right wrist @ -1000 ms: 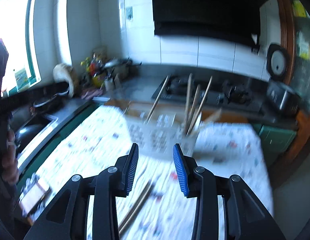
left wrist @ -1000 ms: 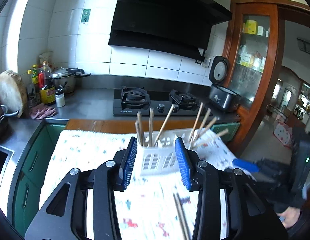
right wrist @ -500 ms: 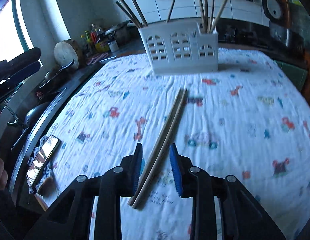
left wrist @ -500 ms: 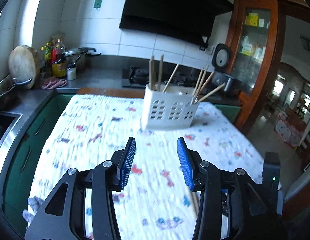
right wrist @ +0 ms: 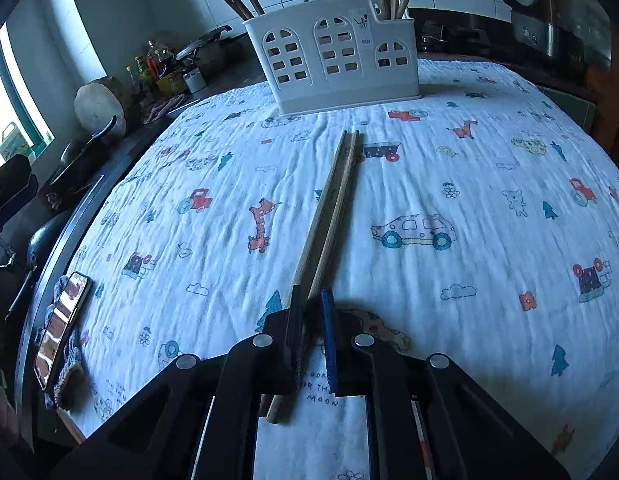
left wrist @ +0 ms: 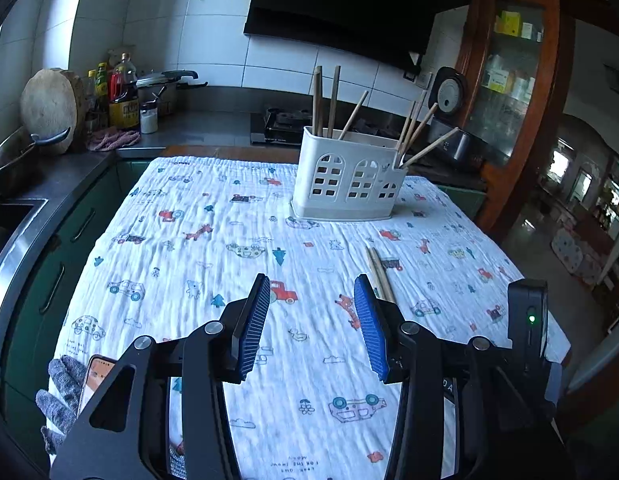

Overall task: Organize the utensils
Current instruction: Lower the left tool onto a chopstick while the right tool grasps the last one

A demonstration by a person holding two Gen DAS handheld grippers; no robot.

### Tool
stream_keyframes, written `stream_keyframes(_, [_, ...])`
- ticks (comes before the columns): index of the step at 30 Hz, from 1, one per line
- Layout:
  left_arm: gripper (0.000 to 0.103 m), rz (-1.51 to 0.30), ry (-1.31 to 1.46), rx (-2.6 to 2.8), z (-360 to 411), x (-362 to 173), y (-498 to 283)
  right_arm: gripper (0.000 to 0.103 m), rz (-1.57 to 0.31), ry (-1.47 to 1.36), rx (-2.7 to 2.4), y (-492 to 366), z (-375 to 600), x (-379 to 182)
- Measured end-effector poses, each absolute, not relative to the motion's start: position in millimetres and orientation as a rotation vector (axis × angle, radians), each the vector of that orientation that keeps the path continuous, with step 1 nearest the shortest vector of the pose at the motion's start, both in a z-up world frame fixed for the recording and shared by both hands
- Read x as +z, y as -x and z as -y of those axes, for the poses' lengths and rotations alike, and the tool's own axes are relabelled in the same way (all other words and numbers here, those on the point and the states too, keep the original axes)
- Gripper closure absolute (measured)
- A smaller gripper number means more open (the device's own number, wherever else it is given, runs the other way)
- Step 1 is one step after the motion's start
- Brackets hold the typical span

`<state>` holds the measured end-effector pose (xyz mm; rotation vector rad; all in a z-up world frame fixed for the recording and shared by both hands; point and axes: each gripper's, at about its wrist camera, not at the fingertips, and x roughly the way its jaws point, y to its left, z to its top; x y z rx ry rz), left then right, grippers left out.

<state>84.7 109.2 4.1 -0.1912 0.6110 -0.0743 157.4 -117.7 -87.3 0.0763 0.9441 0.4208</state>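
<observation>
My right gripper (right wrist: 311, 300) pinches the near ends of the two wooden chopsticks (right wrist: 329, 204), lying on the desk, pointing toward the white plastic holder (right wrist: 333, 60); my left gripper (left wrist: 311, 320) hovers spread, empty.
</observation>
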Motion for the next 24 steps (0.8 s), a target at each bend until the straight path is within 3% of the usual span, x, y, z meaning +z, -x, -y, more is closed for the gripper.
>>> stream_keyframes(24, [0.059, -0.729, 0.225, -0.148, -74, -36, -90, 0.096, -0.878, -0.005, 0.348, -149, 142, -82])
